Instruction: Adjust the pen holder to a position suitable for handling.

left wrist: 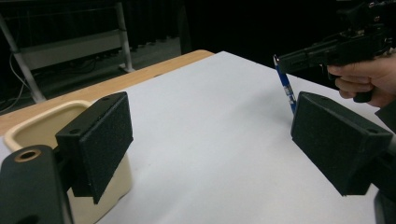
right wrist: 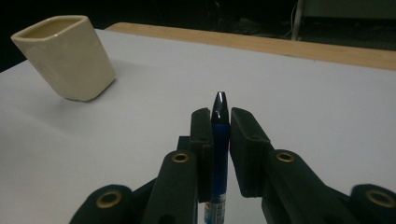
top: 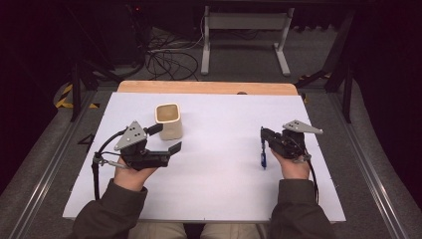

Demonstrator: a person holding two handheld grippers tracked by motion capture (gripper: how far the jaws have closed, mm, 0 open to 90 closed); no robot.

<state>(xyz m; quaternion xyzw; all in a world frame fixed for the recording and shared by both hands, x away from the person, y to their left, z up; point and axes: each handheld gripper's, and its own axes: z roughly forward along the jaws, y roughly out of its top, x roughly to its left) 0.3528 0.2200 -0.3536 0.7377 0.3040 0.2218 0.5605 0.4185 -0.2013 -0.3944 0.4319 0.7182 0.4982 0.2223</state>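
High view: the left gripper [top: 166, 137] sits with jaws wide apart just beside the cream cup [top: 168, 121] on the white table [top: 224, 189]; the right gripper [top: 263, 137], well apart, clamps a blue pen [top: 263, 158]. Left gripper view: bare tabletop lies between its pads, the cup [left wrist: 70, 154] behind one. Right gripper view: both pads squeeze the pen [right wrist: 219, 154]; the cup [right wrist: 65, 56] stands far off, unobstructed.
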